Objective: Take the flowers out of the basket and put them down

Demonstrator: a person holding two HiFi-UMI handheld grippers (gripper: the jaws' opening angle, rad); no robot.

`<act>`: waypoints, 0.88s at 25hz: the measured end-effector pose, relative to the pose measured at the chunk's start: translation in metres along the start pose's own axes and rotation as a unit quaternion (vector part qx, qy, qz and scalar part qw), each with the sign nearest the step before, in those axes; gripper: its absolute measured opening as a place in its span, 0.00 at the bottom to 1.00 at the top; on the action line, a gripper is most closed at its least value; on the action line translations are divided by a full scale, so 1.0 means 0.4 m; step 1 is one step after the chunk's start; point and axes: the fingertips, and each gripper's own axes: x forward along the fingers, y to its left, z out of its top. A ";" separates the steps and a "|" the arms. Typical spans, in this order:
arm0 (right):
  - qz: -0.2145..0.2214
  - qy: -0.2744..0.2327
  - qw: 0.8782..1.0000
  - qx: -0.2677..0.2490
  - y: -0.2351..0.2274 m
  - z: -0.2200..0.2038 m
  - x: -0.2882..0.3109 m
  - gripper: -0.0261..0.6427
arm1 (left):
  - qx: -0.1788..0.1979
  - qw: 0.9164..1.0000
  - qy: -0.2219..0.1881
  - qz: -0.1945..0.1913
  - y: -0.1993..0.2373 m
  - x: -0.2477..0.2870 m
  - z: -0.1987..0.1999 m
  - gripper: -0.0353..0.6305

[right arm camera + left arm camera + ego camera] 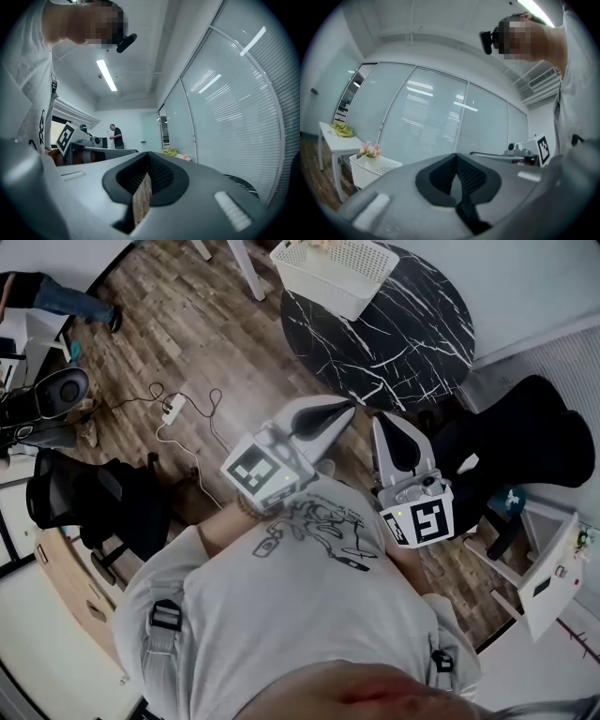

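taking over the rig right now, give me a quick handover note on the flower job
Left gripper: shut, empty, held level in front of the chest.
Right gripper: shut, empty, beside the left one.
Things: the flowers stand in the white basket, which sits on the round black marble table ahead of both grippers. Neither gripper touches them.
Done: nothing yet.
Left: approach the table, open a gripper, grip the flowers, lift them out of the basket and put them down.

Black marble table [412,334], wooden floor [206,324]
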 end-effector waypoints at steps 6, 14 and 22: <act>0.001 0.004 1.000 -0.003 -0.036 -0.011 0.074 0.05 | -0.003 1.000 -0.002 0.002 0.079 0.027 0.004 0.06; 0.002 0.001 1.000 -0.005 -0.110 -0.008 0.216 0.05 | 0.003 1.000 -0.001 -0.005 0.222 0.080 0.035 0.06; 0.004 0.002 1.000 -0.009 -0.171 0.001 0.371 0.05 | 0.004 1.000 0.009 -0.002 0.387 0.115 0.070 0.06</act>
